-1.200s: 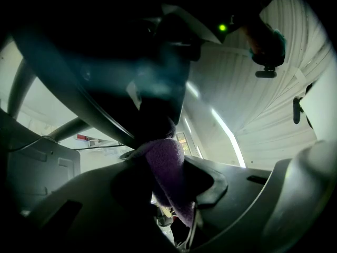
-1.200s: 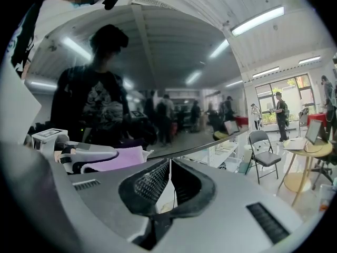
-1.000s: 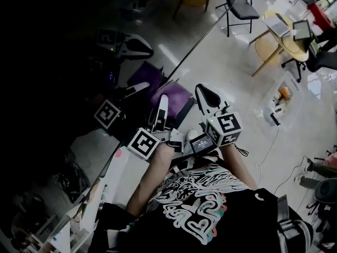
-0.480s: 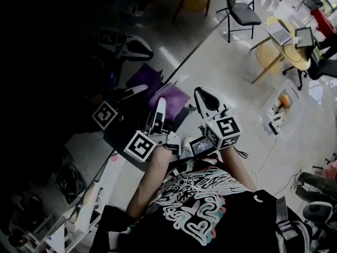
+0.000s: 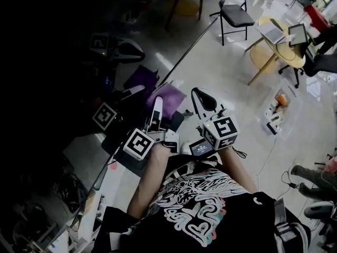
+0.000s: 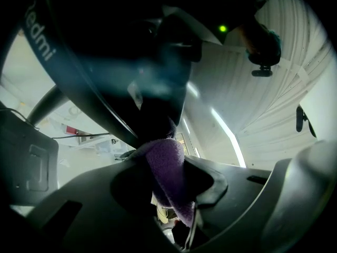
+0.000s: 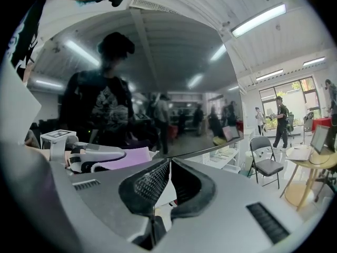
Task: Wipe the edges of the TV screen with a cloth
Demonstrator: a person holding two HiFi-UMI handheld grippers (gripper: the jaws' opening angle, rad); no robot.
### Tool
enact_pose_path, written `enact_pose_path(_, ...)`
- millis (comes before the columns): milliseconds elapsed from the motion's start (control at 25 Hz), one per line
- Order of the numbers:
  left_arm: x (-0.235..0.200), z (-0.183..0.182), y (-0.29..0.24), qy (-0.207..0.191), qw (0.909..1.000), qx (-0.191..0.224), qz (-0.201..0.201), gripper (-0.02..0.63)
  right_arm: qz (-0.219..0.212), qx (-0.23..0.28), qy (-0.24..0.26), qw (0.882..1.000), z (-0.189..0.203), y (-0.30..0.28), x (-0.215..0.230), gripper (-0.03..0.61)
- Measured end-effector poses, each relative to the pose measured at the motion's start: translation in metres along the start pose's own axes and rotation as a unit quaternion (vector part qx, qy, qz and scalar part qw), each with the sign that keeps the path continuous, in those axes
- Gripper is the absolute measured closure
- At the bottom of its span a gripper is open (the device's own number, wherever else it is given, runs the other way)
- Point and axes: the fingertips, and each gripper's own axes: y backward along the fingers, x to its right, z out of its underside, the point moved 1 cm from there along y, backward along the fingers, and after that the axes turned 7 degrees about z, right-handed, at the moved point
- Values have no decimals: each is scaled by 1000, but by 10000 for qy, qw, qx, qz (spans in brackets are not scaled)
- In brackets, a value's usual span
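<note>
The dark glossy TV screen [image 5: 63, 62] fills the left of the head view; its lower edge [image 5: 184, 51] runs diagonally. My left gripper [image 5: 157, 105] is shut on a purple cloth [image 5: 172, 96] that lies against that edge. In the left gripper view the cloth [image 6: 164, 159] is pinched between the jaws, under the black bezel [image 6: 63, 73] printed "Redmi". My right gripper [image 5: 203, 95] hangs just right of the cloth, shut with nothing in it. The right gripper view shows its jaws [image 7: 169, 165] closed, the screen [image 7: 158, 88] ahead, and the cloth [image 7: 134, 157] at left.
A black folding chair [image 5: 234, 15] and a round wooden table [image 5: 279, 44] with laptops stand on the pale floor at the far right. Small items and cables [image 5: 274, 117] lie on the floor. People [image 7: 279, 120] stand by the windows.
Both grippers have drifted slightly left in the head view as the view itself shifted. The cloth stays in the left gripper at the screen's edge.
</note>
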Motion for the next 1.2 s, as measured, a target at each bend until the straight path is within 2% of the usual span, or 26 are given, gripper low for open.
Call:
enact_pose_path(200,-1,8,-8,390,9991,-20,151,476,130,-35,10,9999,-2,4,-1,546)
enact_pose_path(520,2,3,-11,490,9985,-97,234,476,438,-25,58,9990,-16,12,-16,546)
enact_pose_path(960,-4,-4,-20,410,9986,-231,229,476,1261,126,8,9919,-24,28,5,545)
enact_pose_path(1200,-5,0,-45,433,9984,-262,250,475,1452,132,50,9893,-25,27,25,546)
